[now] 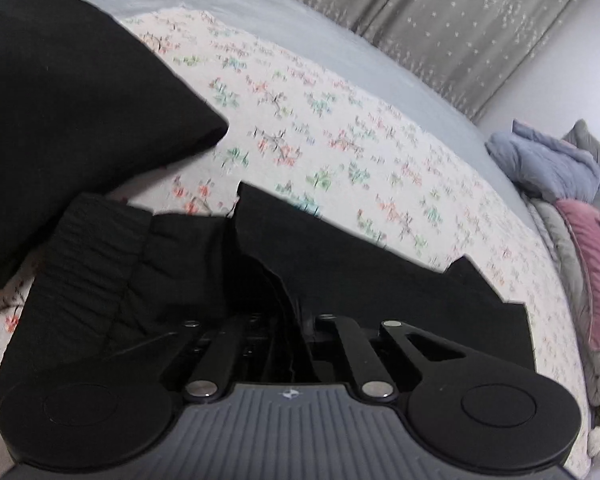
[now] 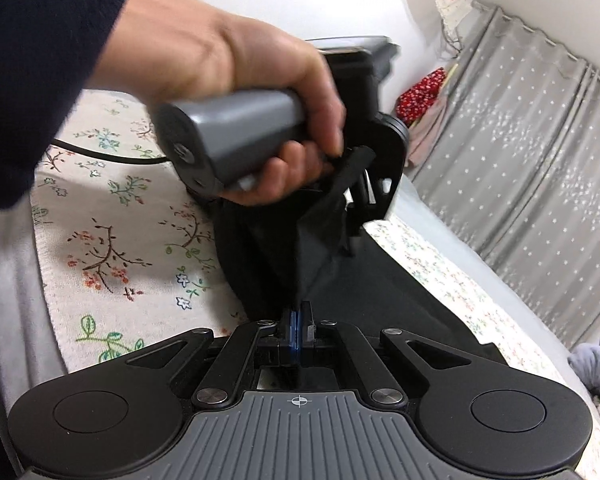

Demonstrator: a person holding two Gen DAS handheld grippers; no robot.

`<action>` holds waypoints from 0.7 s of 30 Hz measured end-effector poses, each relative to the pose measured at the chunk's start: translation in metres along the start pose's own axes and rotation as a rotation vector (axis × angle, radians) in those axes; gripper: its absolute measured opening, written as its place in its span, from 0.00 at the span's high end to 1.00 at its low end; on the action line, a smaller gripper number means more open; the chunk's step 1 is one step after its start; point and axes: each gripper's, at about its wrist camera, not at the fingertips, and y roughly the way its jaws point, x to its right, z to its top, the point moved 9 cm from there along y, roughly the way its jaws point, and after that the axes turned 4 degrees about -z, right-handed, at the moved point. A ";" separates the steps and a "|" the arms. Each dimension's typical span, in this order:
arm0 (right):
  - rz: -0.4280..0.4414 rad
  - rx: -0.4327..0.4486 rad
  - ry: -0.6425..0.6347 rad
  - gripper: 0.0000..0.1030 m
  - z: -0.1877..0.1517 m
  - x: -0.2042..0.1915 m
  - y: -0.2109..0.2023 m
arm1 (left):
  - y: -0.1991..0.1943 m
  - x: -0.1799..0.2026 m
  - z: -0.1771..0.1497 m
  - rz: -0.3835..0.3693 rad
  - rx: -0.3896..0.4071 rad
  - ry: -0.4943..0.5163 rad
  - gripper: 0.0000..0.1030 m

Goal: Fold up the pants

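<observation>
Bed point(image 1: 420, 92) under grey sheet, topped by floral quilt point(image 1: 340, 152); star-print curtains point(image 2: 520, 152) behind. Black pants point(image 2: 380, 276) lie across the quilt, waistband end bunched and lifted. Folded pillows and bedding point(image 1: 560, 168) heaped at far end. Person's left hand point(image 2: 260, 92) grips the left gripper point(image 2: 364, 196), fingers nearly closed with black cloth pinched in them. Right gripper point(image 2: 298, 320), blue pads pressed together, clamps a peak of the same fabric. Left wrist view too dark to make out the fingertips, probably buried in cloth.
</observation>
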 end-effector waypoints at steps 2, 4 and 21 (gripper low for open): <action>-0.007 0.024 0.010 1.00 0.002 0.003 -0.002 | -0.016 0.010 0.010 -0.023 0.048 0.041 0.80; -0.013 0.091 0.039 1.00 0.012 0.010 -0.009 | -0.041 0.019 0.021 -0.052 0.119 0.078 0.80; 0.210 -0.015 0.029 0.69 0.005 -0.021 -0.003 | -0.120 -0.060 0.036 0.202 0.295 -0.020 0.39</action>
